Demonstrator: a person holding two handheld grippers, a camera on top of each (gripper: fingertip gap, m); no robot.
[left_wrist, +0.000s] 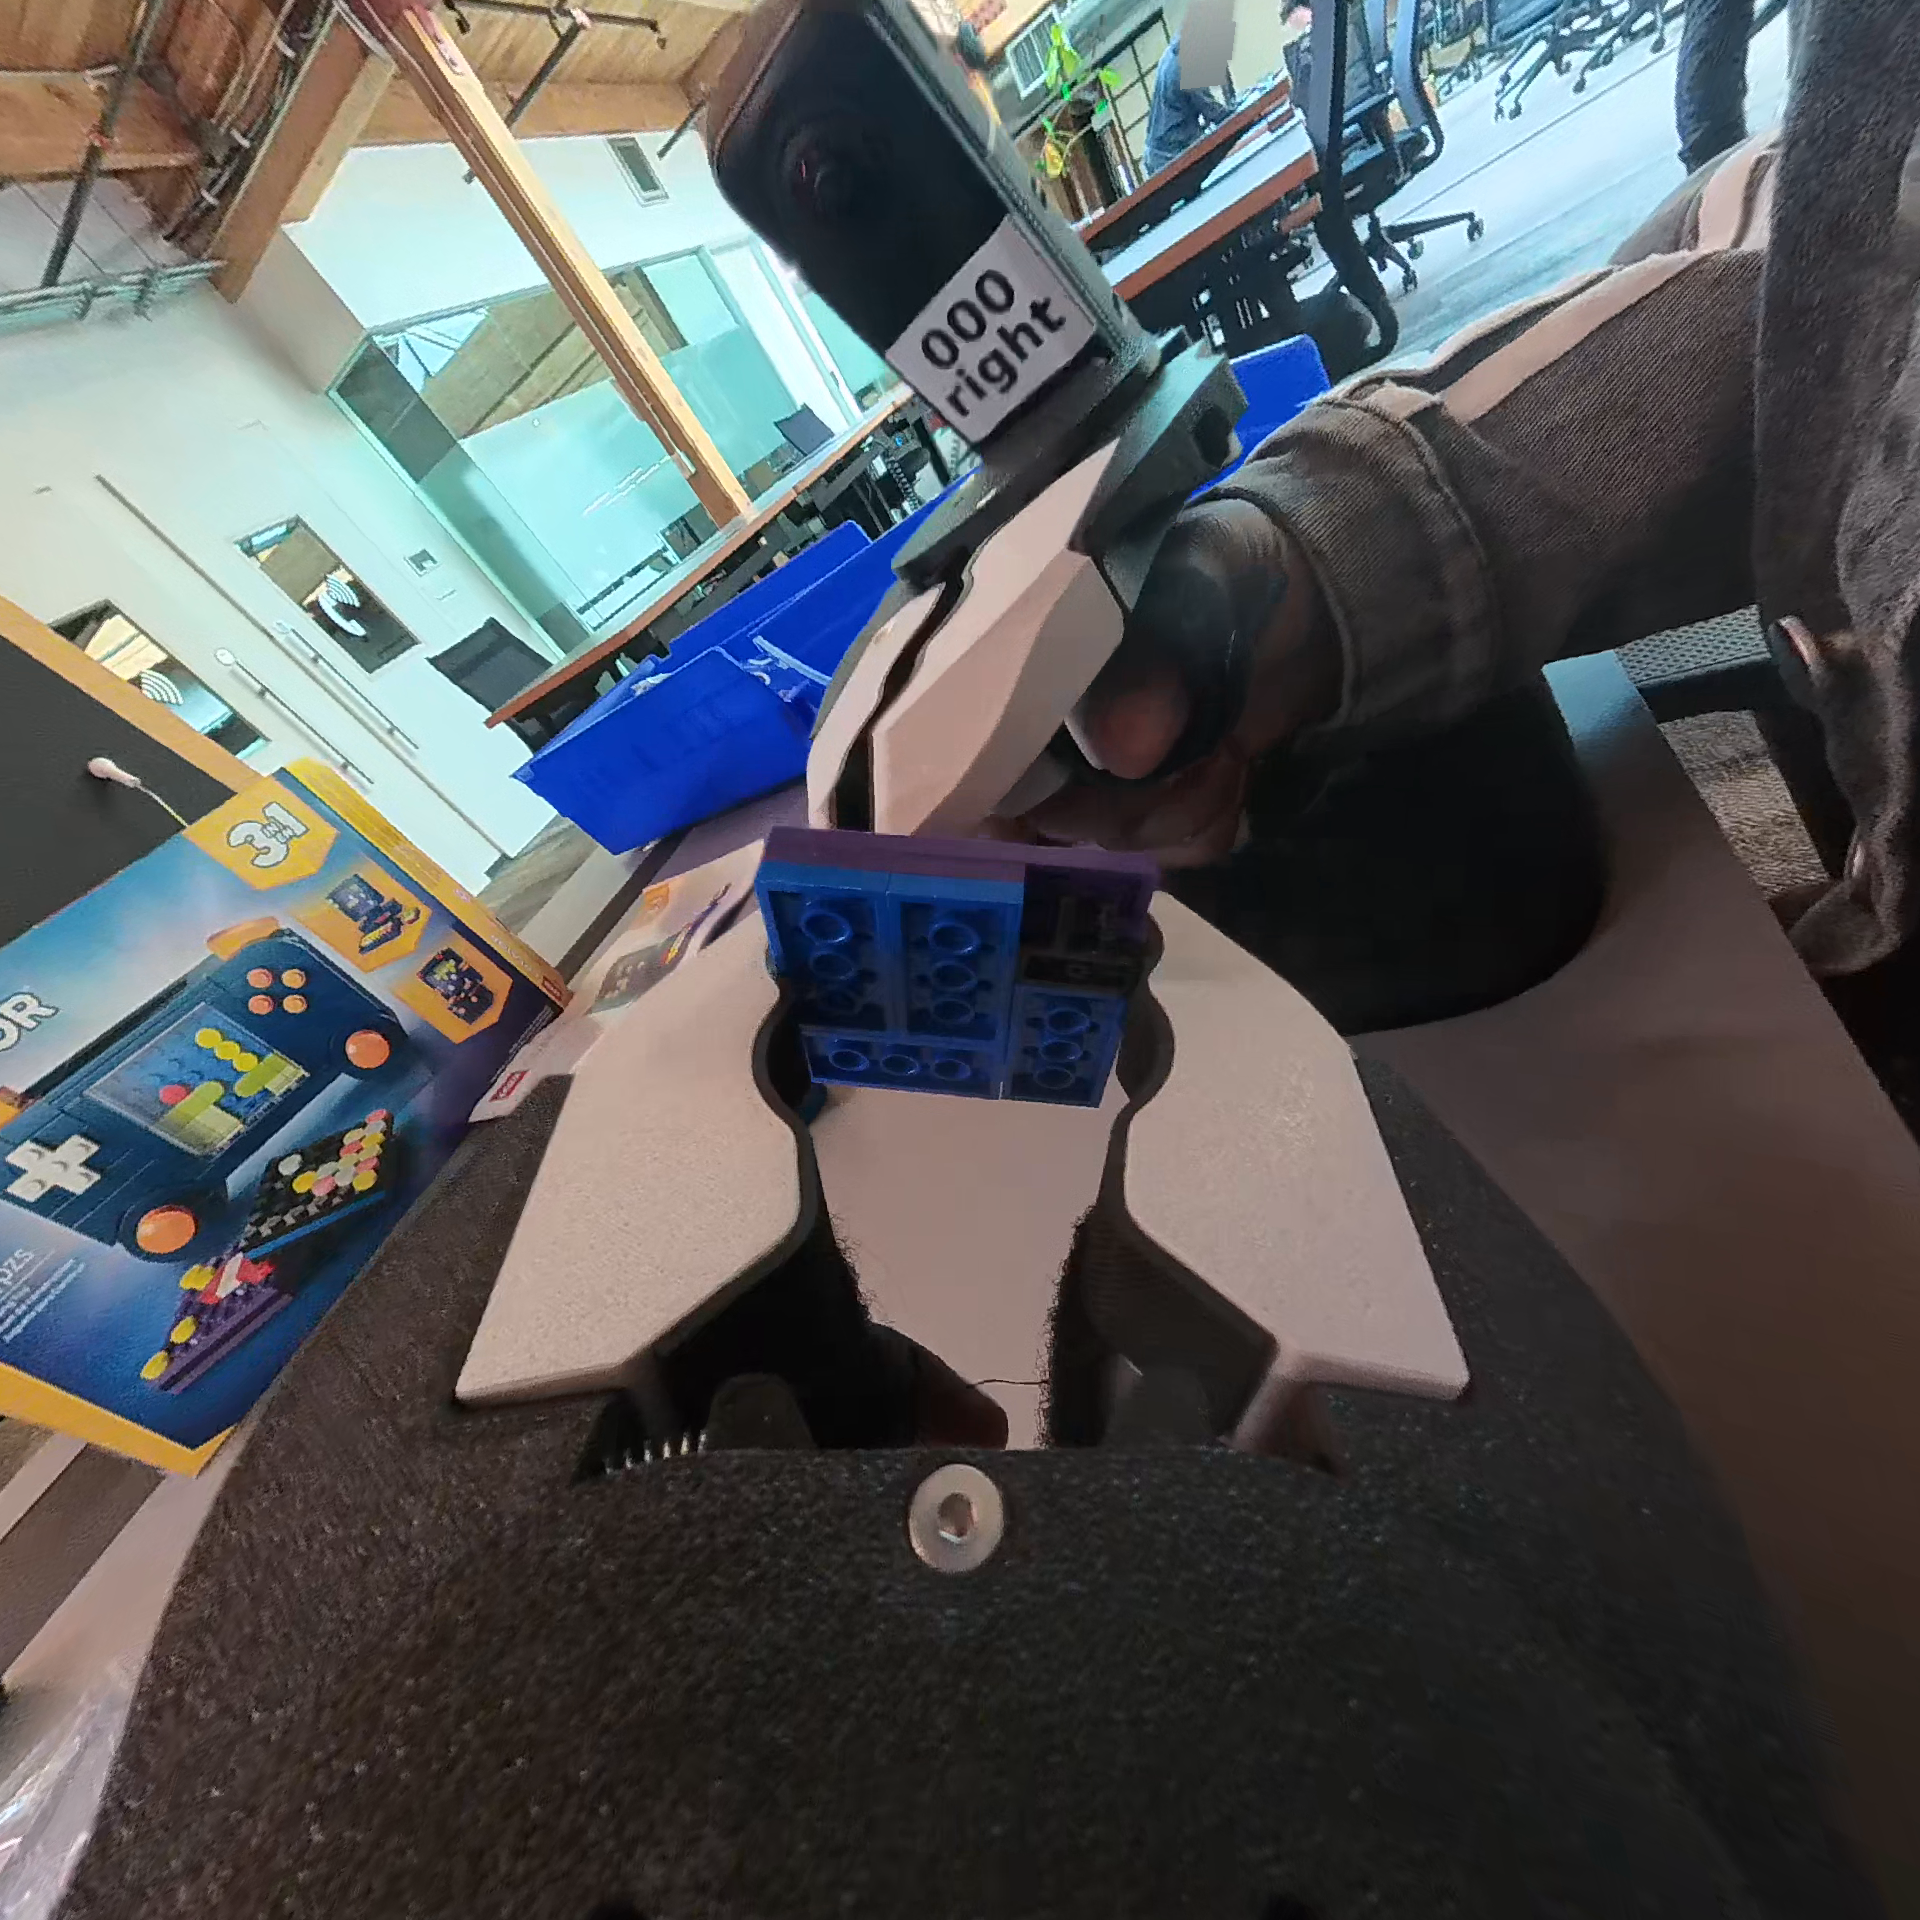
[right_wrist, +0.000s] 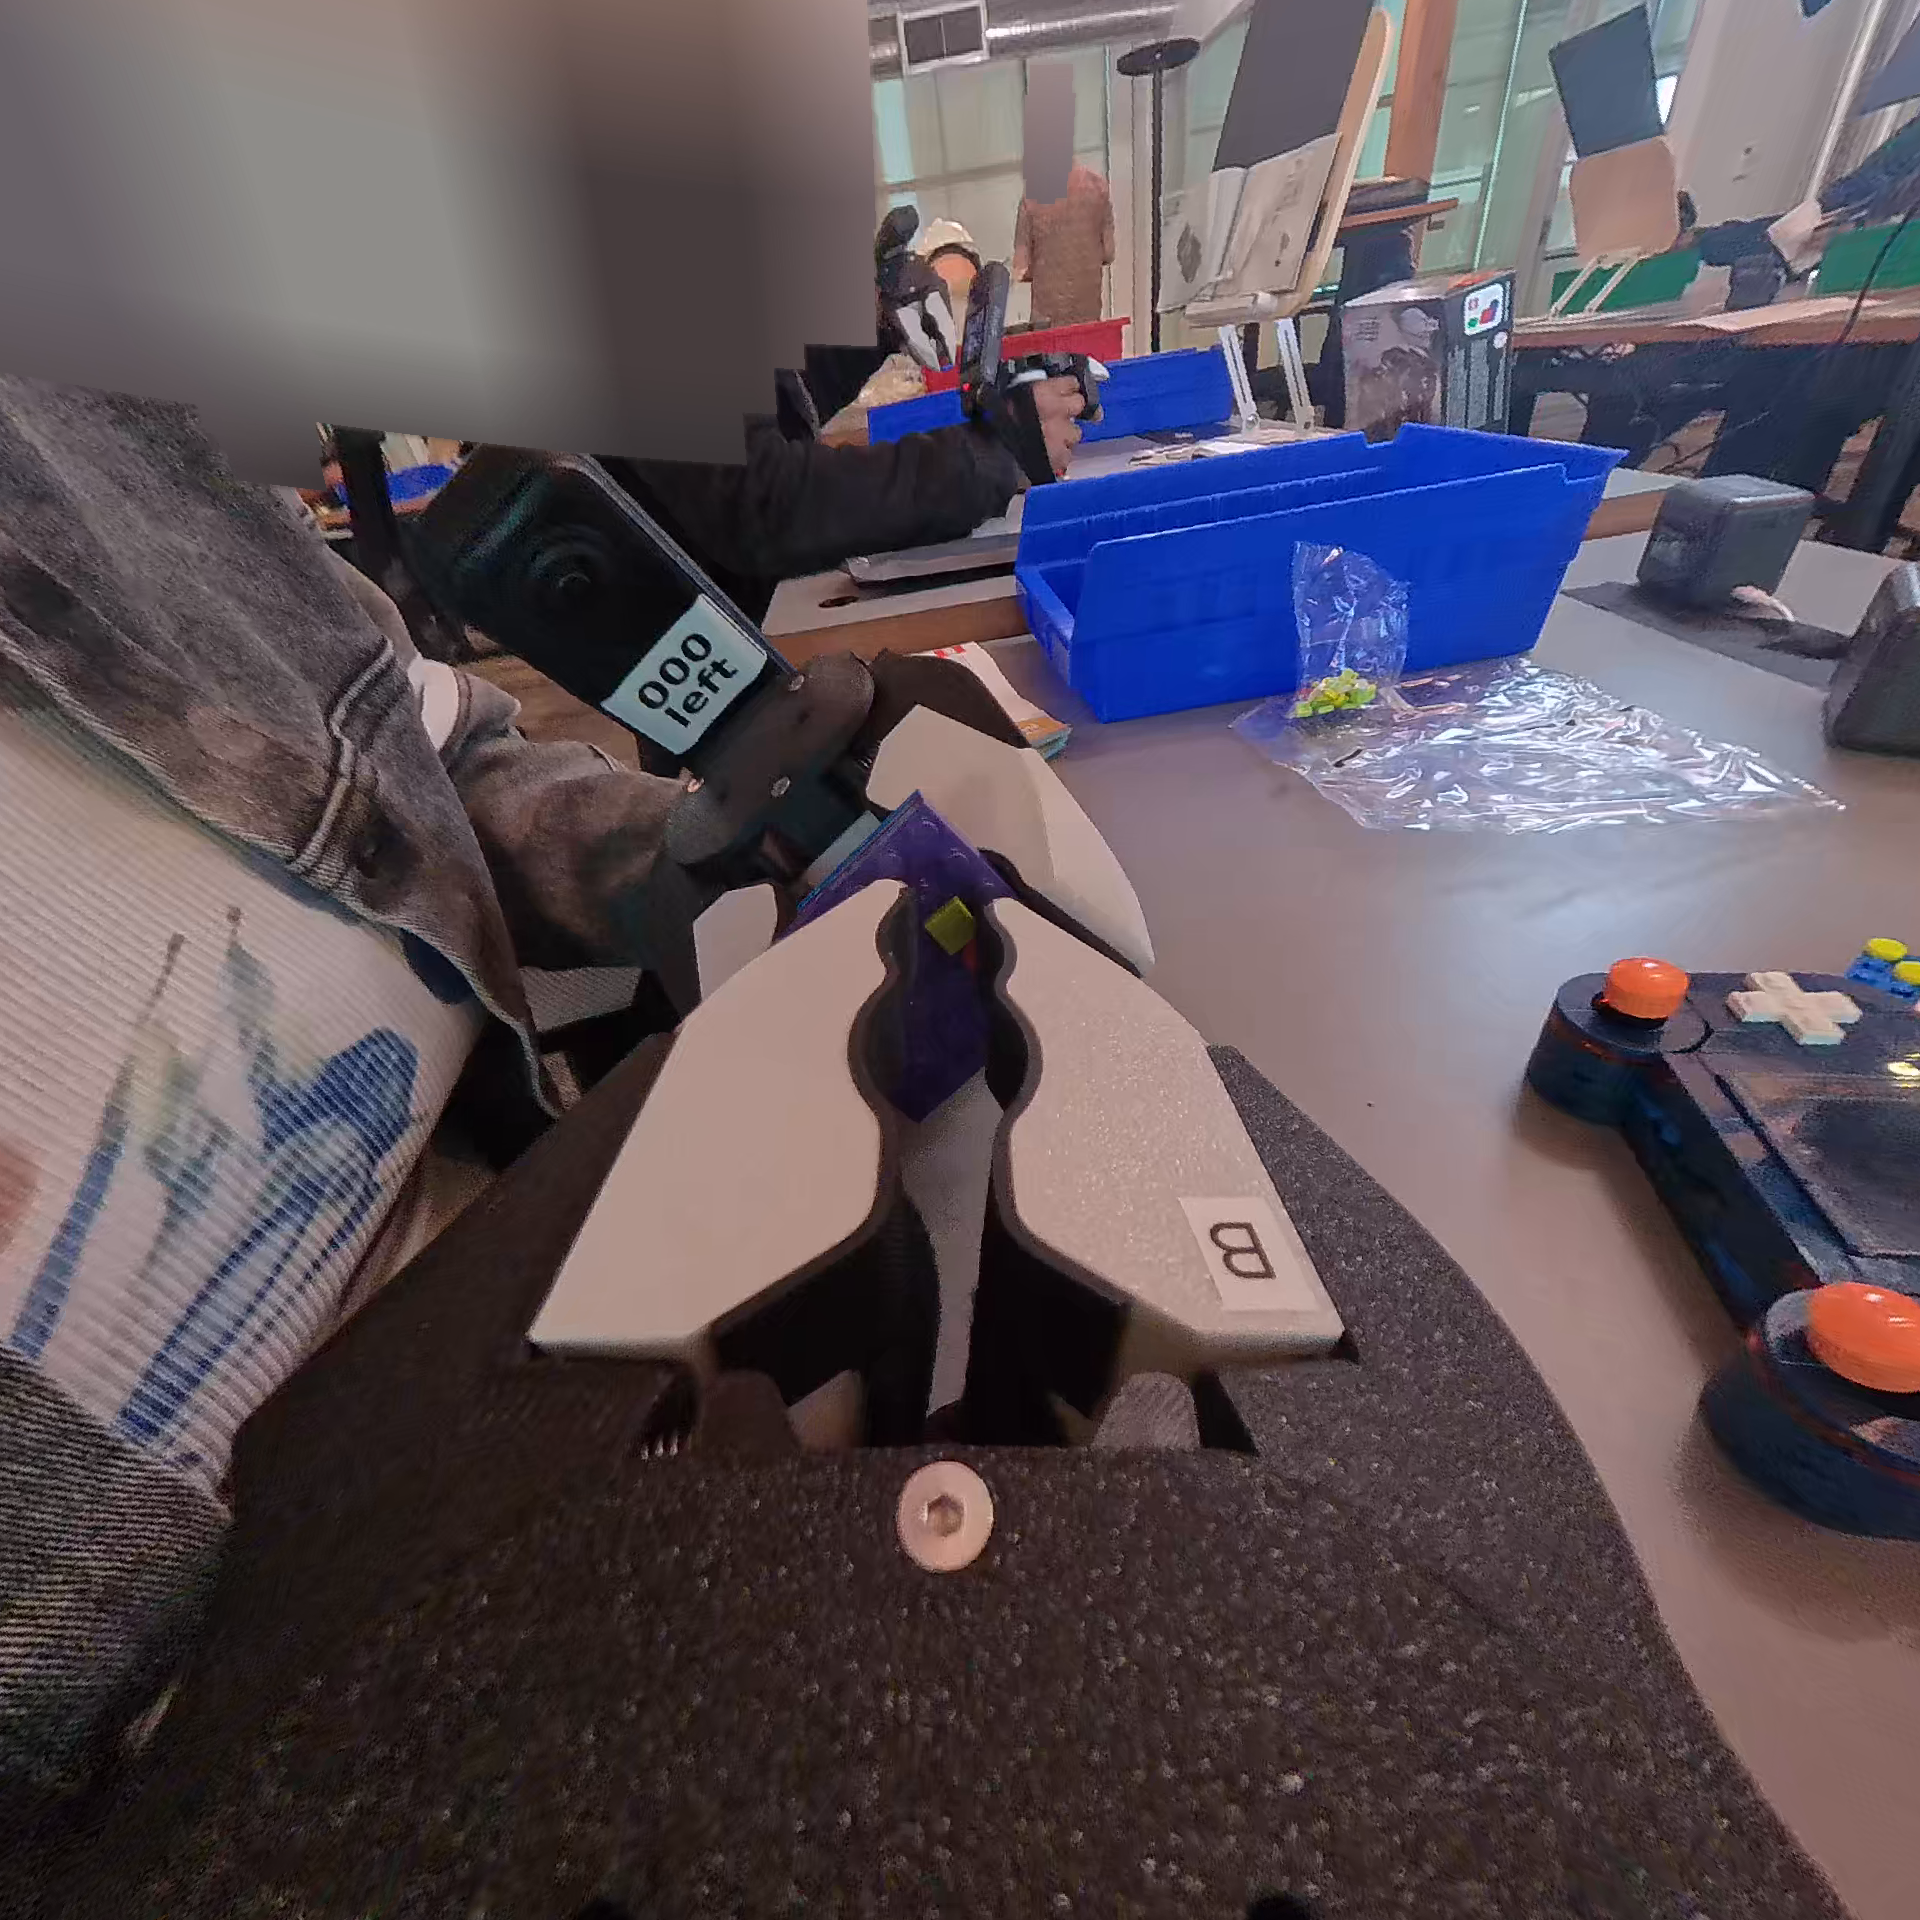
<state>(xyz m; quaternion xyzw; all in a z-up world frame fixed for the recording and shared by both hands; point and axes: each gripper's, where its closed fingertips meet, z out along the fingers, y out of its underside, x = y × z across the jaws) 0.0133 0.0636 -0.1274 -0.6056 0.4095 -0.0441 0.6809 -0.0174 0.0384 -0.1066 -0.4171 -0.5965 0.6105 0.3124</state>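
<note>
My left gripper (left_wrist: 958, 987) is shut on a flat brick assembly (left_wrist: 935, 977), gripping it by its two side edges. The assembly shows blue plate undersides and a purple top layer. My right gripper (left_wrist: 868, 816) comes down from above, its fingertips at the assembly's top edge. In the right wrist view my right gripper (right_wrist: 948, 906) is nearly closed on a small lime tile (right_wrist: 948, 925), held against the purple face of the assembly (right_wrist: 930, 1049). One white finger (right_wrist: 1049, 842) of the left gripper shows behind it.
A printed toy box (left_wrist: 239, 1060) lies to the left. A blue bin (right_wrist: 1299, 561) stands on the grey table, with clear plastic bags (right_wrist: 1507, 748) in front. A dark blue brick console with orange buttons (right_wrist: 1766, 1143) lies on the right. A person's sleeve (left_wrist: 1507, 499) is close by.
</note>
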